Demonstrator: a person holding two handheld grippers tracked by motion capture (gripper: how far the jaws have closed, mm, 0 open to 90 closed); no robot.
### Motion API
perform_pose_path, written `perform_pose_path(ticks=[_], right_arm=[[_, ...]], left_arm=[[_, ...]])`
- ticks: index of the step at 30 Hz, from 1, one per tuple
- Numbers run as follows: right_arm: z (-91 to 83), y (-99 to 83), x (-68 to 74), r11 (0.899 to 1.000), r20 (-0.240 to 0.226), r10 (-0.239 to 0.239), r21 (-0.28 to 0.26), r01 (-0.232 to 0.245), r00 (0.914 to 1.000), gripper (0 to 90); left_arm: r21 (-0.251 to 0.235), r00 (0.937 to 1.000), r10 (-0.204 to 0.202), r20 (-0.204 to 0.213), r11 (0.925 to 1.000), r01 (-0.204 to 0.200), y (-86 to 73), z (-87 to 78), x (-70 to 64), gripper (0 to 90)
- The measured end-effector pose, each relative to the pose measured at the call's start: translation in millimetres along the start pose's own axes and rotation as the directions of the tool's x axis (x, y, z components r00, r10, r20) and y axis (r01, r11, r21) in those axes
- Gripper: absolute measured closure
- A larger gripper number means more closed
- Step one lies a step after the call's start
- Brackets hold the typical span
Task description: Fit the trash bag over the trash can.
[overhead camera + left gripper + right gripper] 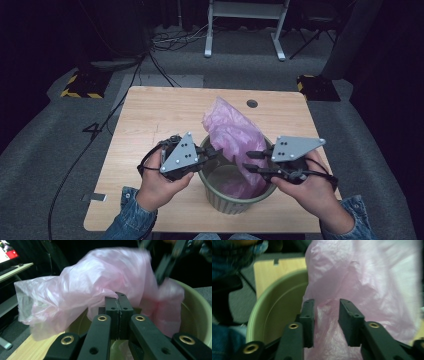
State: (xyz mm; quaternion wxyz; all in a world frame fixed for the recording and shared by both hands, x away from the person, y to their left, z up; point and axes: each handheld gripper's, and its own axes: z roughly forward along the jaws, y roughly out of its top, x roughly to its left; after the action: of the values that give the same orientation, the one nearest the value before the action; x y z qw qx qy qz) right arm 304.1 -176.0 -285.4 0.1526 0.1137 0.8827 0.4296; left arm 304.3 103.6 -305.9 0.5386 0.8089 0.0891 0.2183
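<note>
Centre frame: we see crumpled pink plastic bag [231, 134] half inside round green plastic bin [235, 201] on wooden table [150, 120]. Left gripper [212, 152] pinches bag edge; right gripper [251, 161] parted around film.

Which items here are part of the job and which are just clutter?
In the job:
- thin pink plastic bag, half inside the bin
- round green plastic bin on the wooden table
- left gripper, shut on the bag
- right gripper, open at the bag

Lying about:
- white metal frame on the floor
- black cables
- yellow-and-black striped floor blocks
</note>
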Motion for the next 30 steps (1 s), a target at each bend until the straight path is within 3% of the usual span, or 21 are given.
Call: perform_pose_path(ticks=[7, 14, 17, 21, 23, 27, 30], right_arm=[[31.2, -4.2, 9.4, 0.997, -0.073, -0.011, 0.076, 0.017, 0.9973, 70.6], [41.4, 4.1, 15.6, 0.996, -0.105, -0.035, 0.079, 0.044, 0.9939, 59.5], [33.3, 1.1, 13.8, 0.998, -0.089, -0.018, 0.055, 0.023, 0.9958, 49.9], [10.6, 1.1, 7.6, 1.0, -0.042, -0.001, 0.022, 0.002, 0.9991, 45.1], [-1.9, 4.4, 5.9, 1.0, -0.015, -0.001, -0.005, 0.001, 0.9999, 44.7], [-9.5, 9.2, 6.3, 0.999, 0.0, -0.003, -0.043, 0.003, 1.0, 44.7], [-7.5, 11.1, 7.5, 0.998, -0.004, -0.009, -0.064, 0.009, 0.9999, 53.8]], left_arm=[[-0.009, 0.9997, 0.005, 0.025, 0.9999, -0.005, 2.7, 4.5, -4.5, 89.0], [-0.004, 0.9987, 0.03, 0.041, 0.9995, -0.03, 5.3, 7.8, -8.9, 88.0], [0.003, 0.9982, 0.039, 0.046, 0.9992, -0.039, 4.6, 7.1, -10.6, 88.2], [0.015, 0.9984, 0.034, 0.046, 0.9993, -0.034, 2.0, 6.8, -9.2, 88.1], [0.014, 0.9983, 0.03, 0.05, 0.9994, -0.031, 1.7, 8.2, -9.7, 88.2], [0.02, 0.9963, 0.044, 0.075, 0.9988, -0.045, 3.6, 15.8, -15.1, 88.2], [0.034, 0.9929, 0.061, 0.102, 0.9973, -0.065, 5.1, 20.6, -19.1, 87.5]])
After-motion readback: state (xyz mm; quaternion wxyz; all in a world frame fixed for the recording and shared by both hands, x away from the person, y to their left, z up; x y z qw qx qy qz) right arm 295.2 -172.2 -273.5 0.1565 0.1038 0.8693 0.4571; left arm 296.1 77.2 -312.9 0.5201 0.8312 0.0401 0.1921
